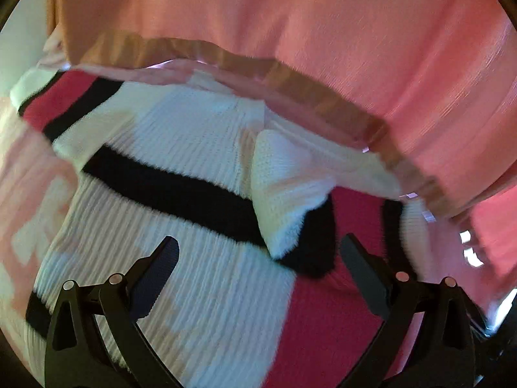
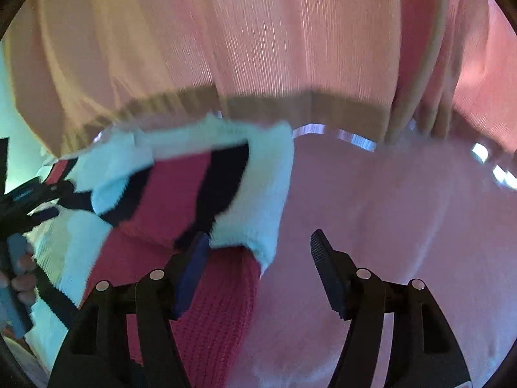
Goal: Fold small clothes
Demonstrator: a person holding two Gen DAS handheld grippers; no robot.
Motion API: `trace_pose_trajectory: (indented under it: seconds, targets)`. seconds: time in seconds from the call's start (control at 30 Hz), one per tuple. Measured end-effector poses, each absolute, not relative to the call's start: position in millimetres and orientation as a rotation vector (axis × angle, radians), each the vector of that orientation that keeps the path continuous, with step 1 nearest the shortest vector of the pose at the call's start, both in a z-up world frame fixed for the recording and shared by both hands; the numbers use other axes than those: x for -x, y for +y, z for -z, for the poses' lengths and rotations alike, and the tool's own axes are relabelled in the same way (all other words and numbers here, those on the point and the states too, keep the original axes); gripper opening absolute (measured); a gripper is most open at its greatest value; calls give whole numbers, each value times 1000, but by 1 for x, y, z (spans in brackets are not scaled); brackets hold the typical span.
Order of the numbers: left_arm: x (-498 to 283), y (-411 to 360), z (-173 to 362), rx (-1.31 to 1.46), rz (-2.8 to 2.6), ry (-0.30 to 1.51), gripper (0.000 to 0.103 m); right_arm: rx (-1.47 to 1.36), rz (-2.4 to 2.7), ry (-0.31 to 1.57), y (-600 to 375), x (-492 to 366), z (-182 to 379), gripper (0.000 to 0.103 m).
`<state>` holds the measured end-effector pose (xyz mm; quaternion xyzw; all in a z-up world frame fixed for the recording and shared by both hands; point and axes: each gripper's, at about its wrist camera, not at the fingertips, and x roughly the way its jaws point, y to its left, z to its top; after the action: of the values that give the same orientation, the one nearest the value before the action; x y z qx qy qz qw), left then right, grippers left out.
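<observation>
Left wrist view: the left gripper (image 1: 258,252) hangs with its jaws spread wide and nothing between them, above a small knitted sweater (image 1: 181,168) of white ribbed yarn with black stripes and a crimson panel. One white sleeve (image 1: 287,177) lies folded across the sweater's body. The sweater rests on a pale pink cloth-covered surface (image 1: 29,177), right in front of a person's pink top (image 1: 323,32) with a tan hem. Right wrist view: the right gripper (image 2: 258,249) stands open, gripping nothing; its left finger (image 2: 190,274) lies over the sweater's crimson edge, while the right finger sits over bare pink cloth. The folded cuff (image 2: 255,194), white with black and crimson bands, lies just ahead of the jaws. At the left edge a hand (image 2: 19,278) holds the other gripper's blue handle. Both views are blurred.
</observation>
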<state>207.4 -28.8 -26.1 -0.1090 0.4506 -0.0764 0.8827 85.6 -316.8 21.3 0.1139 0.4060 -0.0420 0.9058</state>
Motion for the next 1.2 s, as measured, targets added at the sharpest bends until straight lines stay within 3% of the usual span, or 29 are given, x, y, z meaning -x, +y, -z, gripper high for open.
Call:
trace_pose_trajectory:
  seconds: [0.03,0.1,0.17,0.2,0.23,0.27,0.33,0.47,0.63,0.77,0.87,1.0,1.07,1.1,1.13,1.2]
  targets:
    - [-212,-37,31,176,151,933,96,-246,93,861,-319,-91,-10,64]
    - [-223,-55,45,46,147,931,82,-242,80,900,-318,-103,5,64]
    - [-232,-62,54,-20,164,955,48,-203,78,911,-308,-115,19,63]
    - [-235,-62,58,-33,178,969,42,-199,71,913,-301,-115,27,53]
    - [-240,-60,61,-28,187,981,29,-210,55,922,-297,-124,32,28]
    - [-244,-56,61,-11,192,977,19,-220,57,929,-295,-130,36,17]
    - [-253,-42,53,39,185,958,11,-243,75,878,-295,-129,27,14]
    - [-263,6,28,172,73,896,12,-272,82,730,-299,-105,-16,14]
    - [-260,35,62,242,100,985,17,-244,185,947,-312,-112,44,13]
    - [-251,36,52,221,125,971,17,-271,190,897,-313,-106,31,13]
    - [-250,37,56,212,118,987,19,-259,185,971,-312,-108,46,14]
    - [-239,47,41,267,106,968,21,-262,192,926,-307,-90,11,16]
    - [-225,53,28,243,71,901,28,-235,235,811,-299,-72,-20,26]
    - [-223,58,24,228,48,874,41,-244,224,772,-295,-70,-28,29]
    - [-221,67,17,216,10,845,53,-258,190,749,-292,-72,-31,29]
    - [-216,90,5,231,-54,804,62,-247,155,774,-284,-87,-25,28]
